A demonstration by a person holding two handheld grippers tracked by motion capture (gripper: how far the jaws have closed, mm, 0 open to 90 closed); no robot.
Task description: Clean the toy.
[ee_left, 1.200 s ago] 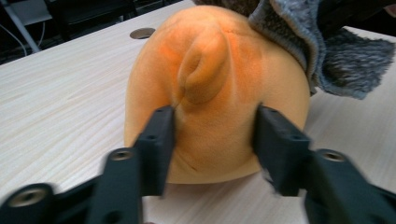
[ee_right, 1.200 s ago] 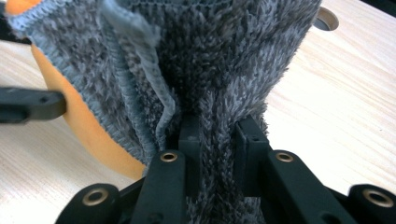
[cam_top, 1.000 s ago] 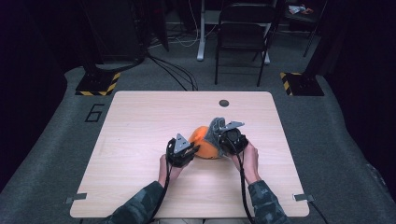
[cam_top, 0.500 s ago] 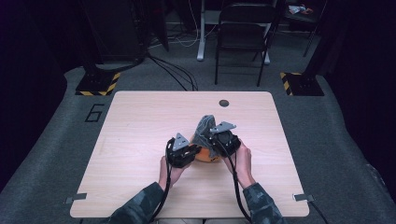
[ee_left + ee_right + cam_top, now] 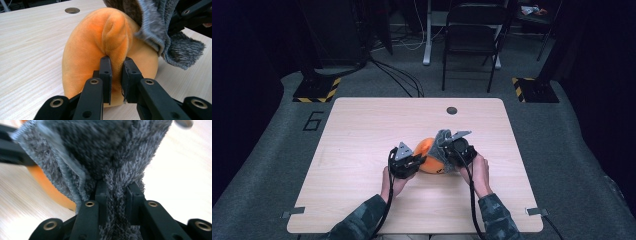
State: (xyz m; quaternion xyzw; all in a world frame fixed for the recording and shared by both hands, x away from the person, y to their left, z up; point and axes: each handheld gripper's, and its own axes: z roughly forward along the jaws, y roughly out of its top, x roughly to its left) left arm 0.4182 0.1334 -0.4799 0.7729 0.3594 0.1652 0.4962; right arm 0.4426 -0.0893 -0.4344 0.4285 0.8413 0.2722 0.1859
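While the orange plush cushion (image 5: 428,156) sat near the middle of the wooden table (image 5: 362,130), the left gripper (image 5: 115,65) was clamped on a fold of its orange fabric. On the cushion's right side, the right gripper (image 5: 117,192) was pinched tight on the grey furry cover (image 5: 112,152) draped over it.
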